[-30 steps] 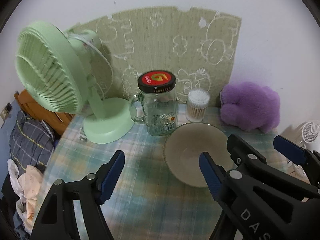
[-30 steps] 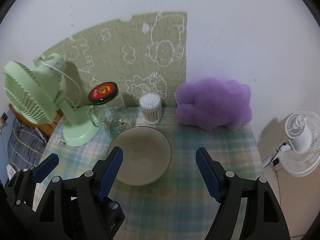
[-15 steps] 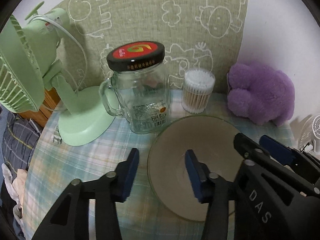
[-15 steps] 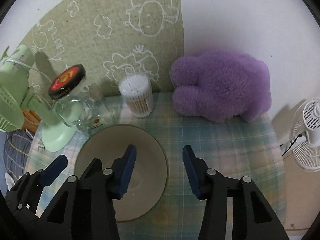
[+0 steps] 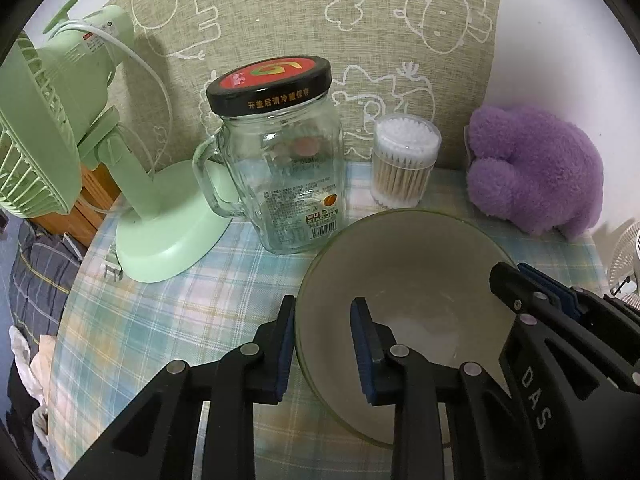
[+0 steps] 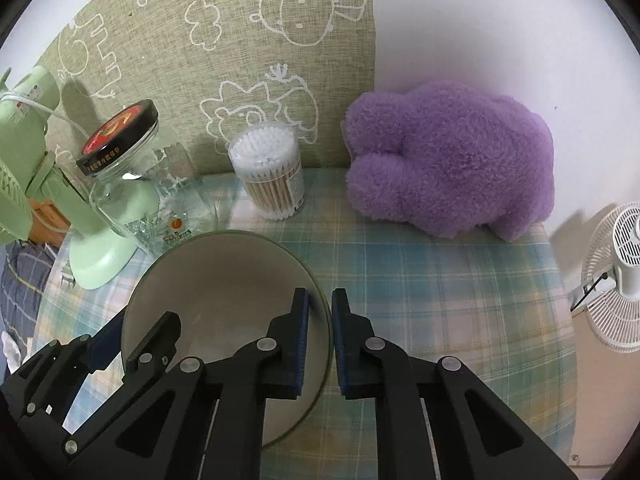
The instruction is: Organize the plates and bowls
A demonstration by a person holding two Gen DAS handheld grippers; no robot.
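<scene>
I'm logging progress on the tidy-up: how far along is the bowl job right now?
Early. Done: both grippers have closed on the bowl, the left gripper on its left rim and the right gripper on its right rim. In hand: the bowl, resting on the checked tablecloth. Left: lifting and placing it; no plates are visible.

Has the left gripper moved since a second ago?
Yes. The left gripper has come down and forward toward the clear glass jar, and now clamps the near left rim of the grey-green bowl.

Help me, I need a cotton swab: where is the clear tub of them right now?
The clear cylindrical cotton-swab tub stands at the table's back edge, between the black-lidded glass jar and the fluffy purple plush toy.
</scene>
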